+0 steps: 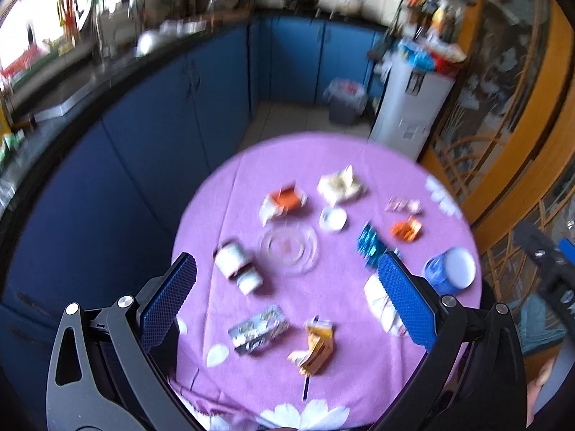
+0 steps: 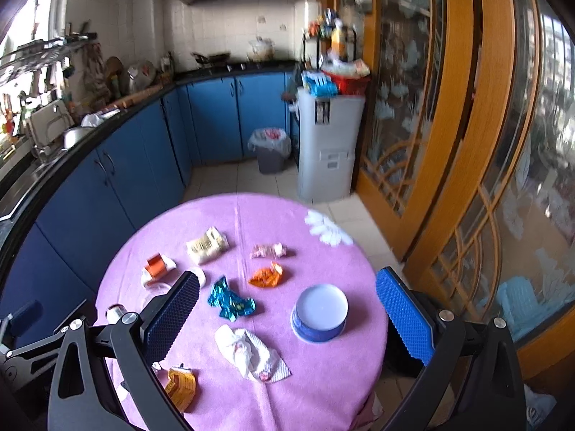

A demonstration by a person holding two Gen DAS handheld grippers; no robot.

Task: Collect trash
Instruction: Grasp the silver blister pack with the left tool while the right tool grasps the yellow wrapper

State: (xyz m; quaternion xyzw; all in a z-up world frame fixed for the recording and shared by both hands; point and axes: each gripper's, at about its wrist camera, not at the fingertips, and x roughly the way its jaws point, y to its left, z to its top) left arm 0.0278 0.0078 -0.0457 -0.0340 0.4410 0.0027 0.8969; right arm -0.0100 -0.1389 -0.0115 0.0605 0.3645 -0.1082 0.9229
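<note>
Open right gripper (image 2: 287,309); beyond, lidded blue tub (image 2: 319,318).

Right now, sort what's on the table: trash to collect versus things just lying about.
Trash to collect:
crumpled blue foil wrapper
crumpled orange wrapper
crumpled white paper napkin
torn yellow-orange packet
flattened silver packet

Just lying about:
clear glass dish
blue plastic tub with white lid
white jar on its side

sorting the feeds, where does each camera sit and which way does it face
Left wrist: on the left gripper, above the table's near left edge, facing the bin; the right gripper shows at far right.
Right wrist: on the right gripper, further right, facing the same way; the left gripper shows at lower left.
Shared: pink table, blue tub, teal wrapper.
</note>
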